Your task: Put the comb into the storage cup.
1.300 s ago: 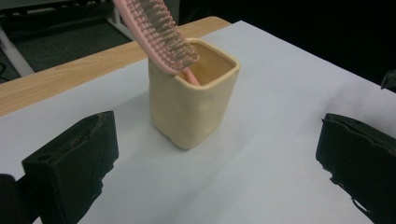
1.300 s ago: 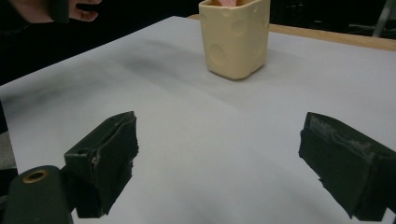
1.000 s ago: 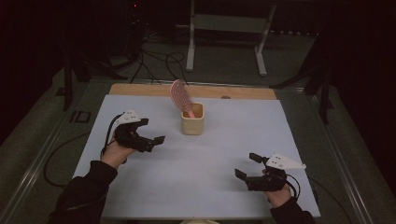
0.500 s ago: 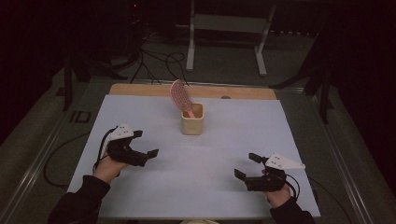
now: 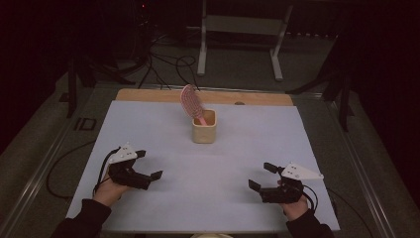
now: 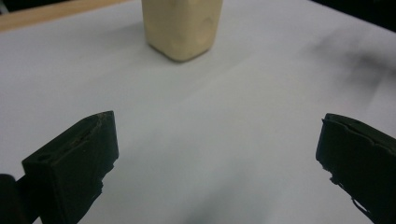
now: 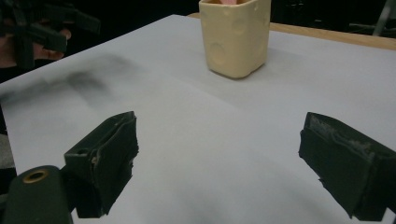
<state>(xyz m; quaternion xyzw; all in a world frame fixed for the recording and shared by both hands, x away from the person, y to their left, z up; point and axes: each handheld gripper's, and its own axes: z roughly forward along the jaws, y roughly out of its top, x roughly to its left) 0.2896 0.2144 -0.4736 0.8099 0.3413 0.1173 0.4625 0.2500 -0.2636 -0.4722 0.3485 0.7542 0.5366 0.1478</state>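
black plastic forms both claws, each held low over the white sheet that covers the surface. the left claw sits at the near left in the high view, gripped by a hand whose dark sleeve comes in from the bottom edge; its jaws point toward the middle of the sheet. the right claw sits at the near right, held by the other hand, jaws pointing left and slightly away from the person, a grey 3-cornered plate on top.

the cup is a pale cream, squarish pot with rounded corners and shallow round dimples in its walls, smooth and matte. it stands upright near the far middle of the sheet, well apart from both claws. a pink hairbrush stands in it handle down, its oval ribbed head leaning to the left above the rim. a strip of bare wood shows along the far edge of the surface.

in the left gripper view the 2 blocky jaws stand wide apart, with nothing between them but white sheet. the right gripper view shows the same: jaws wide, holding and touching nothing, their rubbery pads rough and chipped at the edges.
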